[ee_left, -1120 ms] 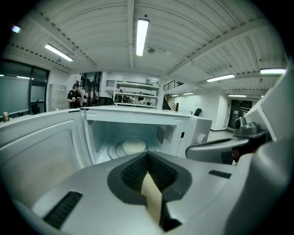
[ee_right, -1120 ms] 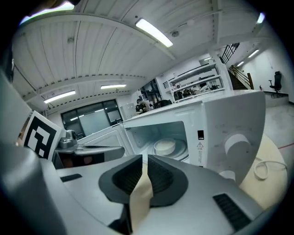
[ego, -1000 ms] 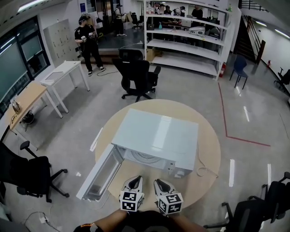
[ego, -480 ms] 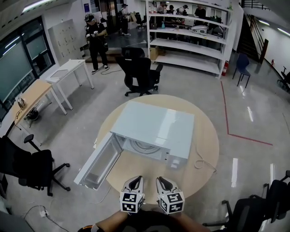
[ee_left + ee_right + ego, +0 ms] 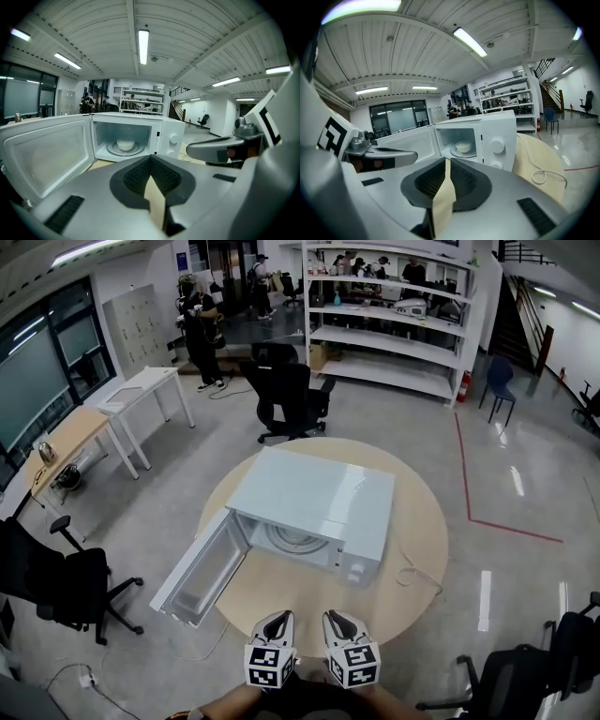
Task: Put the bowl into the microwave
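Already the bowl (image 5: pixel 125 143) is seen inside the microwave (image 5: pixel 314 512), mid-frame; left gripper (image 5: pixel 151 173) and right gripper (image 5: pixel 446 173) (both clenched, empty) are held at bottom centre; swinging the open door (image 5: pixel 202 570) shut is judged next.

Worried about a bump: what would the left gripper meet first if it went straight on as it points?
Probably the white microwave, about where its open cavity meets the control panel; the white bowl sits left of that line. Depth is unclear.
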Tool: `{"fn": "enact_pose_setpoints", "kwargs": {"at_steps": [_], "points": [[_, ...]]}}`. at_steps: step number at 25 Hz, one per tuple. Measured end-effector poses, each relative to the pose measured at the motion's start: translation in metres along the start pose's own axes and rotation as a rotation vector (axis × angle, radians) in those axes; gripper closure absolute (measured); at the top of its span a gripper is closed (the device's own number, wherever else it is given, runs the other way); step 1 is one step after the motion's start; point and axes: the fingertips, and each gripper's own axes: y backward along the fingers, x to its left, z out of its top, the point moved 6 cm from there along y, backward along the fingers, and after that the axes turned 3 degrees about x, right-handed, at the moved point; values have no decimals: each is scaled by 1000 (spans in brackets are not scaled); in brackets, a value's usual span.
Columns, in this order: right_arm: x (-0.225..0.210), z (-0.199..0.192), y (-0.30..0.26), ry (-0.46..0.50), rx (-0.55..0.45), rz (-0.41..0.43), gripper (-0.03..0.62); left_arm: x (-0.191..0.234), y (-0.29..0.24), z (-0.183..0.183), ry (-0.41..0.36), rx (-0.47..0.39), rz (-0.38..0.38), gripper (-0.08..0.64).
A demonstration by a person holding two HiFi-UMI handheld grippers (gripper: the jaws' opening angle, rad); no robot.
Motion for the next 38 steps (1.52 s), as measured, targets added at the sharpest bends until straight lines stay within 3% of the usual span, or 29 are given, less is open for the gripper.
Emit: {"fn": "enact_pose_setpoints", "kwargs": {"at_steps": [18, 38], "points": [[31, -12, 28, 27, -23, -18, 544, -12, 46, -9, -51, -49, -24, 514], [142, -68, 99, -7, 16, -95, 543, 0, 174, -69, -12, -64, -76, 514]]}}
